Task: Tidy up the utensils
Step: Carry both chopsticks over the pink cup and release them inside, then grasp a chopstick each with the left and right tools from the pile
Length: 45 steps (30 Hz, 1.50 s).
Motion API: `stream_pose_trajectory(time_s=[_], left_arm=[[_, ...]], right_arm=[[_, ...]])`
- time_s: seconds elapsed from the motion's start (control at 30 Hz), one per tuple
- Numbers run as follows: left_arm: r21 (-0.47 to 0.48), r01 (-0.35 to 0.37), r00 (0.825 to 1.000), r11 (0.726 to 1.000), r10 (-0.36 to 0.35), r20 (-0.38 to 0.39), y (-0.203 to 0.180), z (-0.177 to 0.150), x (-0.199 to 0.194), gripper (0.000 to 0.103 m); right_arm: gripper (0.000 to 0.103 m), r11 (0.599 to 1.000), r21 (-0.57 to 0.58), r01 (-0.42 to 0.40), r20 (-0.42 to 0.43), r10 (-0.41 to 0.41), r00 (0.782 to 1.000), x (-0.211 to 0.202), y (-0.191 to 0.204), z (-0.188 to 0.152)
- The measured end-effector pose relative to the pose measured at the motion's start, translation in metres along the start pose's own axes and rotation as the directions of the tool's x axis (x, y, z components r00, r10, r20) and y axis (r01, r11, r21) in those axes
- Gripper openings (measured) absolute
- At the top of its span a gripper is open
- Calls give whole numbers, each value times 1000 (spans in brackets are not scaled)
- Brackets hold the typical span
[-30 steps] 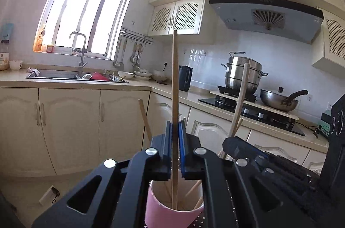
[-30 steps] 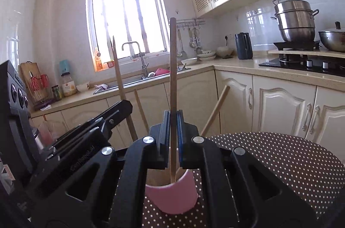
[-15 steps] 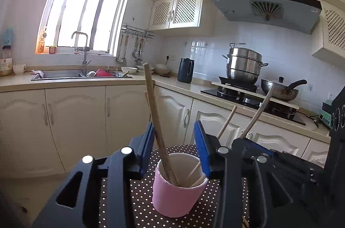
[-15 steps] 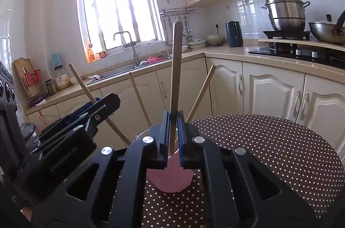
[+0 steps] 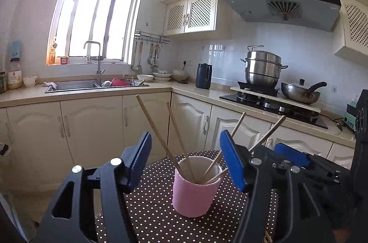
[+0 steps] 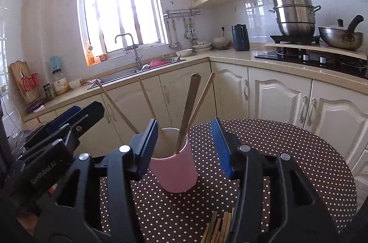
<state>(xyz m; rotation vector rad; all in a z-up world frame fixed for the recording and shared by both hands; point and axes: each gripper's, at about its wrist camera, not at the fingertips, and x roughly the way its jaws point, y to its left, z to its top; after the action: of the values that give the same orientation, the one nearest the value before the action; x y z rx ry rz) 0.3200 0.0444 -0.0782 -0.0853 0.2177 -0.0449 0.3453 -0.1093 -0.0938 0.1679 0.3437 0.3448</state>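
1. The left gripper (image 5: 185, 160) stood with its jaws wide apart and nothing between them, just short of the cup (image 5: 195, 187).
2. The right gripper (image 6: 184, 148) likewise gaped, holding nothing, its pads either side of the cup.
3. The pink cup sat upright on the dotted table (image 6: 287, 151).
4. Four chopsticks (image 5: 158, 137) leaned in the cup, fanned outward.
5. More chopsticks (image 6: 218, 229) lay flat on the table near the right gripper.
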Motion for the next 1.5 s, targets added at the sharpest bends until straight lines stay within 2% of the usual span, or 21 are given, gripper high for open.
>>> stream_pose_trajectory(time_s=[0.27, 0.47, 0.63, 0.73, 0.83, 0.9, 1.0, 1.1, 1.13, 1.2, 1.27, 1.3, 1.37, 1.43, 1.5], left_arm=[[25, -16, 1000, 1000, 16, 9, -8, 4, -29, 64], [52, -22, 999, 998, 23, -29, -18, -2, -46, 65], [74, 7, 992, 997, 2, -123, -31, -17, -49, 65], [91, 36, 973, 995, -14, -229, -40, -31, -42, 65], [106, 63, 943, 992, -25, -333, -49, -49, -32, 65], [112, 96, 911, 989, -42, -411, -55, -62, -24, 65], [121, 132, 849, 984, -50, -525, -65, -85, -12, 65], [113, 173, 768, 978, -62, -637, -73, -109, -1, 65], [111, 180, 737, 977, -59, -674, -76, -117, 3, 65], [105, 176, 697, 979, -49, -715, -77, -129, 9, 65], [91, 177, 665, 980, -51, -745, -78, -138, 13, 65], [88, 176, 651, 980, -49, -757, -79, -141, 15, 64], [90, 175, 633, 980, -42, -773, -80, -147, 16, 55], [82, 178, 613, 981, -45, -789, -82, -152, 19, 52], [89, 179, 608, 980, -39, -793, -86, -157, 21, 52]], right_arm=[[49, 1000, -8, 9, 14, -9, 1000, -31, 0, 2], [49, 1000, -19, 20, 7, -20, 1000, -55, -5, -4], [49, 999, -26, 32, -37, -33, 999, -68, -15, -17], [49, 999, -31, 40, -83, -43, 996, -71, -22, -27], [49, 998, -37, 59, -154, -64, 986, -70, -32, -38], [49, 997, -42, 67, -199, -74, 977, -68, -38, -46], [49, 995, -47, 84, -281, -94, 955, -63, -48, -58], [49, 994, -47, 99, -353, -109, 929, -59, -60, -71], [49, 993, -46, 104, -372, -114, 921, -58, -63, -76], [49, 993, -45, 105, -423, -115, 899, -54, -68, -84], [49, 993, -48, 104, -459, -115, 881, -52, -70, -90], [49, 993, -56, 104, -480, -118, 869, -50, -71, -94], [49, 993, -58, 99, -506, -115, 855, -48, -72, -99], [49, 994, -51, 92, -536, -105, 838, -44, -73, -103], [49, 995, -49, 91, -551, -103, 828, -42, -74, -106]])
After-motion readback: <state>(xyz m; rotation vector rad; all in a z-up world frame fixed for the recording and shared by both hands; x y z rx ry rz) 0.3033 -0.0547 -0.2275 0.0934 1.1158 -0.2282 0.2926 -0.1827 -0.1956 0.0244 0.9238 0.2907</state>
